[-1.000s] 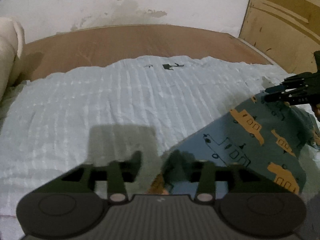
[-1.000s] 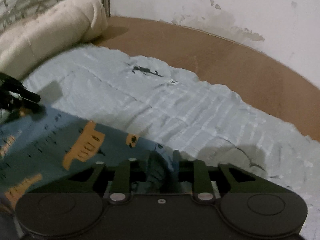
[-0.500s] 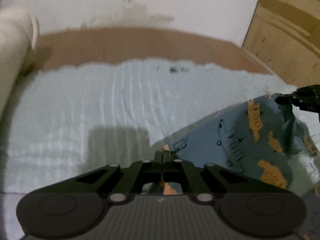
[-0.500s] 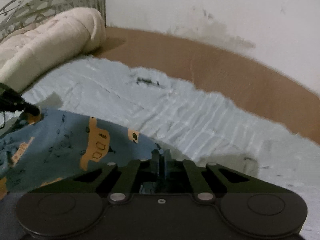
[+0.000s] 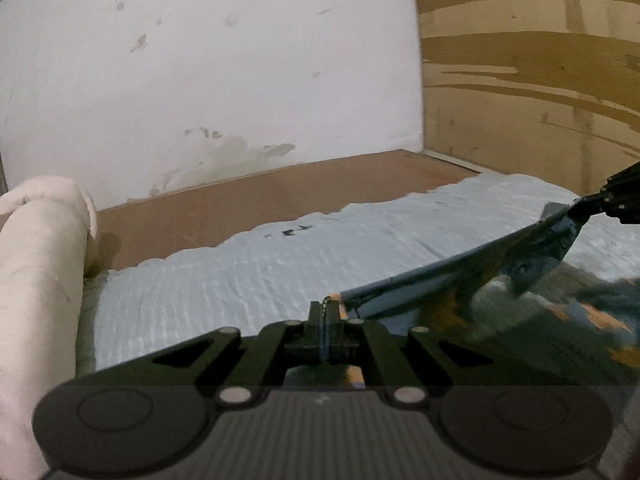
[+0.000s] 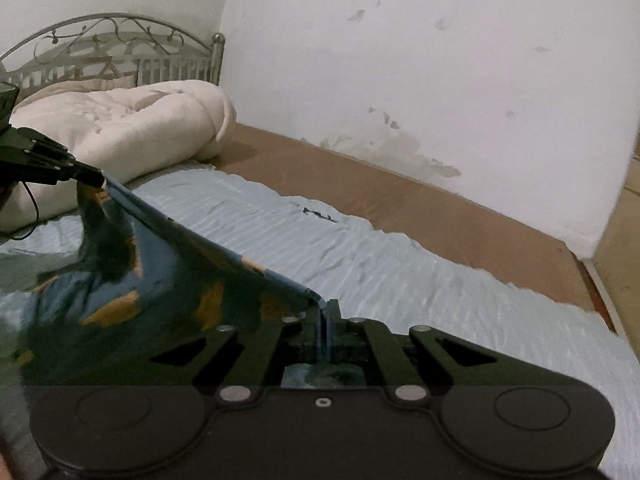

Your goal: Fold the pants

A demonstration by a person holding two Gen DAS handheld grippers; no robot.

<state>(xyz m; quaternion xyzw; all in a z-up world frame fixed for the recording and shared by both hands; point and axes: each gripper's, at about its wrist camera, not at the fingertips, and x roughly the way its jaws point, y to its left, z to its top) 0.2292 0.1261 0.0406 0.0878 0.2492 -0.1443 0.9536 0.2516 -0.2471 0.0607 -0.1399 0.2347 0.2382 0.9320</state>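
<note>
The pants (image 5: 472, 280) are blue-grey with orange vehicle prints. They hang stretched in the air between my two grippers, above the light blue bed cover (image 5: 280, 264). My left gripper (image 5: 325, 308) is shut on one corner of the pants' edge. My right gripper (image 6: 322, 309) is shut on the other corner. In the right wrist view the pants (image 6: 152, 276) sag down to the left, and the left gripper (image 6: 94, 178) shows at the far end. In the left wrist view the right gripper (image 5: 580, 212) shows at the right edge.
A rolled cream duvet (image 6: 120, 128) lies at the head of the bed before a metal headboard (image 6: 112, 52). Brown mattress (image 5: 248, 208) shows beyond the cover, against a stained white wall (image 5: 208, 60). A wooden panel (image 5: 528, 72) stands at the right.
Both grippers closed on the pants' edge and lifted it off the bed. The fabric went from lying flat to hanging taut between them, and both views tilted up towards the wall.
</note>
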